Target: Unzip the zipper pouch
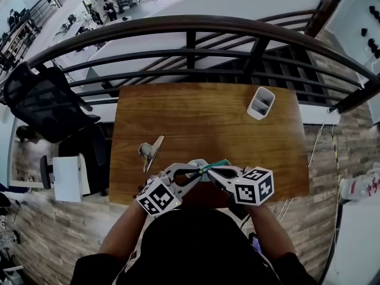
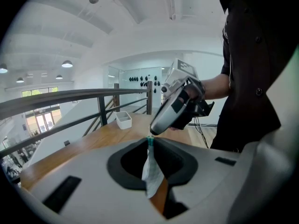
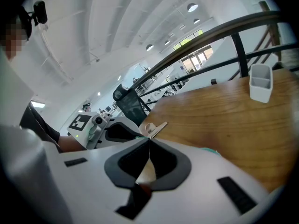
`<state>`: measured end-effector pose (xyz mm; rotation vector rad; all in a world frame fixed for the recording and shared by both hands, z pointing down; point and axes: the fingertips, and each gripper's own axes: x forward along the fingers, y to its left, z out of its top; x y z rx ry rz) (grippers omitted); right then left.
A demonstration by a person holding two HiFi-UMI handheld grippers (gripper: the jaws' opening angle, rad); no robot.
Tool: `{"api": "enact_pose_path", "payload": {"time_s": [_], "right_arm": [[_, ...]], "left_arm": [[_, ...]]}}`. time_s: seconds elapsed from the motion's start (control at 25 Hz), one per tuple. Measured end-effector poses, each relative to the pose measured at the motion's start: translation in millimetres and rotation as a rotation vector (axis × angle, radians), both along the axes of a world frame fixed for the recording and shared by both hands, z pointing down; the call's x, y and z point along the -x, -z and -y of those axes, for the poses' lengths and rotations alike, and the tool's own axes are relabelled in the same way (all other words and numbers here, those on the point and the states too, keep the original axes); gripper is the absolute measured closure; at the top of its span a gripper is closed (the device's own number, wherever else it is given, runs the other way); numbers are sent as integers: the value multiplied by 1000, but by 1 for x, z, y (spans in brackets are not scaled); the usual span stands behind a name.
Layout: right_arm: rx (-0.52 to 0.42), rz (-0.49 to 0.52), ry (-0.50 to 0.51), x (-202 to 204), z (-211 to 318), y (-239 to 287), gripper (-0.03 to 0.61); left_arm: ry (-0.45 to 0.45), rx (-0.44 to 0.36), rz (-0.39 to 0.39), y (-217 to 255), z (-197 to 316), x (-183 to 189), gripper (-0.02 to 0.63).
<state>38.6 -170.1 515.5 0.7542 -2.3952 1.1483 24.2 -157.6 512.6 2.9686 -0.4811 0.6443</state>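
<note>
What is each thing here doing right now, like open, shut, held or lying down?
White fabric pouch with green zipper: held between both tongs; zipped or not, cannot tell.
Left tongs: shut on the pouch's fabric.
Right tongs: shut at the pouch's green zipper end.
White plastic two-slot holder: upright, looks empty.
Beige clip: lying on the brown wooden table, untouched.

Left forearm (image 1: 122, 233), right forearm (image 1: 270, 230): reach forward from torso, converge at near edge of desk (image 1: 208, 117). Left hand-held gripper (image 2: 150, 143): angled slightly down, jaws nipped on fabric of zipper pouch (image 2: 151, 171). Right hand-held gripper (image 3: 148, 139): angled down, jaws pressed together, tip meets left tip; anything pinched, unclear. Marker cubes face up.
</note>
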Motion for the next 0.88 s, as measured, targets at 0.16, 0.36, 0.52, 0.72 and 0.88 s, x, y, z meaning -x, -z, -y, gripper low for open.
{"api": "enact_pose_path", "payload": {"time_s": [0.16, 0.36, 0.52, 0.72, 0.88], "right_arm": [[-22, -59, -31, -9, 5, -6, 581], [-21, -32, -28, -7, 4, 0, 581], [-99, -142, -33, -9, 7, -6, 581], [-130, -184, -22, -12, 7, -6, 581], [-160, -208, -25, -14, 9, -3, 581]], "left_arm": [[17, 21, -40, 6, 1, 8, 565], [24, 24, -52, 10, 0, 13, 565], [36, 9, -36, 7, 0, 20, 566], [51, 13, -37, 9, 0, 21, 566], [68, -6, -35, 12, 2, 26, 566]]}}
